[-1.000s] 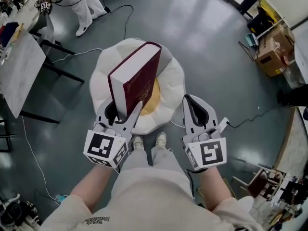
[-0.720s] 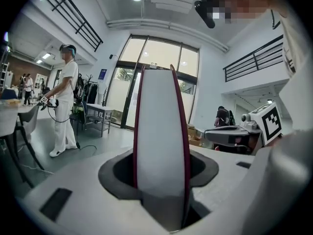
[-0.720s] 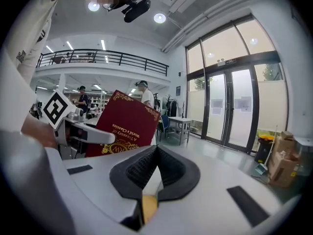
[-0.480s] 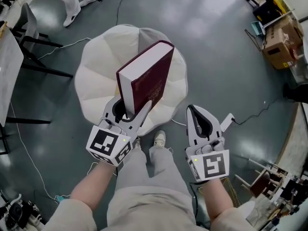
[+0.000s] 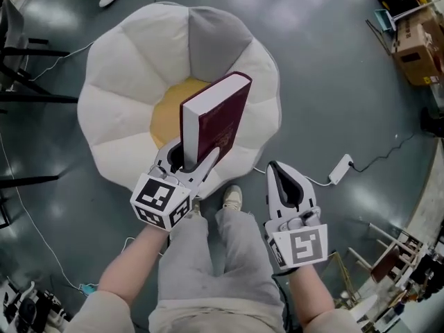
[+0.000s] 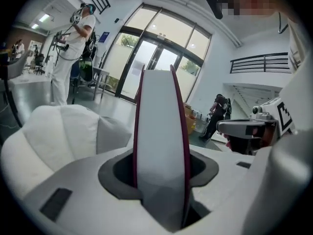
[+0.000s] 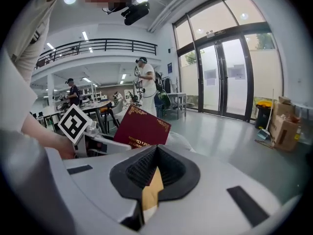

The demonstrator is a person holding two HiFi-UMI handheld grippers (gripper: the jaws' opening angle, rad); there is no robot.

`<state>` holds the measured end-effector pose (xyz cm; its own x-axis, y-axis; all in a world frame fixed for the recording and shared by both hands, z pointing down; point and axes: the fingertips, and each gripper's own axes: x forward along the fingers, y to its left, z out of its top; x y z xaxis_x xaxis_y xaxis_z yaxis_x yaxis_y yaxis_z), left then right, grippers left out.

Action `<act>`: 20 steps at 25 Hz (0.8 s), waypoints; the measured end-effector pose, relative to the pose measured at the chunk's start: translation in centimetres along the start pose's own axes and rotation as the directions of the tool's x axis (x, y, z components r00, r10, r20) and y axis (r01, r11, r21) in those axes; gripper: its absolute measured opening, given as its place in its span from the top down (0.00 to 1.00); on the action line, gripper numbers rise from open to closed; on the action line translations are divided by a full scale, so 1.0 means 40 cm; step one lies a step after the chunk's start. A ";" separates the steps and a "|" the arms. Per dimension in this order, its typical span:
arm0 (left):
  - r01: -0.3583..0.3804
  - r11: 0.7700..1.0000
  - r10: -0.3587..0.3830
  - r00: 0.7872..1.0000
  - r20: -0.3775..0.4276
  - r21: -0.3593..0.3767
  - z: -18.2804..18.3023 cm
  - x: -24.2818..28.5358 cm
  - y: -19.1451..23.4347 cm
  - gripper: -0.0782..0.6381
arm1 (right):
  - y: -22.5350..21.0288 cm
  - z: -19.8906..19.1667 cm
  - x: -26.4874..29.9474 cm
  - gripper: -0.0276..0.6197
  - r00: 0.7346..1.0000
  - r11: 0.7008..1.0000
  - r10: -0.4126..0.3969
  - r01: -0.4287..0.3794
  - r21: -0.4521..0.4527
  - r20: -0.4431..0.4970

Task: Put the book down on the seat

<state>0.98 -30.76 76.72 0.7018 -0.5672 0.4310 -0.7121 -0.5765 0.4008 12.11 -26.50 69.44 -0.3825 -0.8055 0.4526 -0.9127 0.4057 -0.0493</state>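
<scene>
A thick book (image 5: 218,116) with a maroon cover and white page edges stands upright on its edge in my left gripper (image 5: 187,159). The jaws are shut on its lower end. It hangs over the front of the seat (image 5: 125,68), a white petal-shaped cushion with a yellow centre (image 5: 166,113). In the left gripper view the book's pages (image 6: 159,131) fill the gap between the jaws, with the white seat (image 6: 58,131) behind. My right gripper (image 5: 281,175) is shut and empty, to the right of the book, off the seat's front edge. Its view shows the book's cover (image 7: 142,127).
A white power adapter (image 5: 340,168) with a black cable lies on the grey floor right of the seat. Cardboard boxes (image 5: 420,44) sit at the top right, black table legs (image 5: 28,96) at the left. My shoe (image 5: 232,198) is at the seat's front edge.
Both grippers and the book have come down toward the seat, which now looks much larger and closer. The book stays upright in the left gripper.
</scene>
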 end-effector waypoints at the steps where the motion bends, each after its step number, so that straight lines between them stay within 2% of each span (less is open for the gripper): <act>1: 0.006 1.000 -0.006 1.000 -0.021 -0.008 -0.046 0.021 0.015 0.57 | -0.007 -0.035 0.013 0.96 1.000 1.000 -0.009 0.009 0.010 -0.010; 5: 0.015 0.999 -0.019 0.996 -0.084 -0.048 -0.211 0.110 0.078 0.57 | -0.040 -0.171 0.063 0.96 0.999 0.999 -0.034 0.035 0.023 -0.042; 8: 0.034 0.993 -0.047 0.992 -0.120 -0.110 -0.300 0.176 0.118 0.57 | -0.064 -0.254 0.101 0.96 0.997 0.999 -0.045 0.047 0.028 -0.055; 11: 0.044 0.986 -0.067 0.988 -0.142 -0.161 -0.367 0.239 0.160 0.57 | -0.086 -0.319 0.138 0.96 0.997 0.997 -0.057 0.059 0.043 -0.056; 15: 0.020 0.989 -0.045 0.985 -0.166 -0.150 -0.444 0.310 0.231 0.57 | -0.100 -0.399 0.178 0.96 0.995 0.995 -0.081 0.084 0.048 -0.059; 20: -0.015 0.972 -0.033 0.979 -0.201 -0.233 -0.539 0.361 0.301 0.57 | -0.104 -0.457 0.210 0.96 0.994 0.996 -0.086 0.087 0.019 -0.066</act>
<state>2.09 -33.21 105.19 0.7067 -0.4182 0.5707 -0.7075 -0.4152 0.5718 15.32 -27.06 89.71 -0.2926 -0.8071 0.5128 -0.9451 0.3258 -0.0264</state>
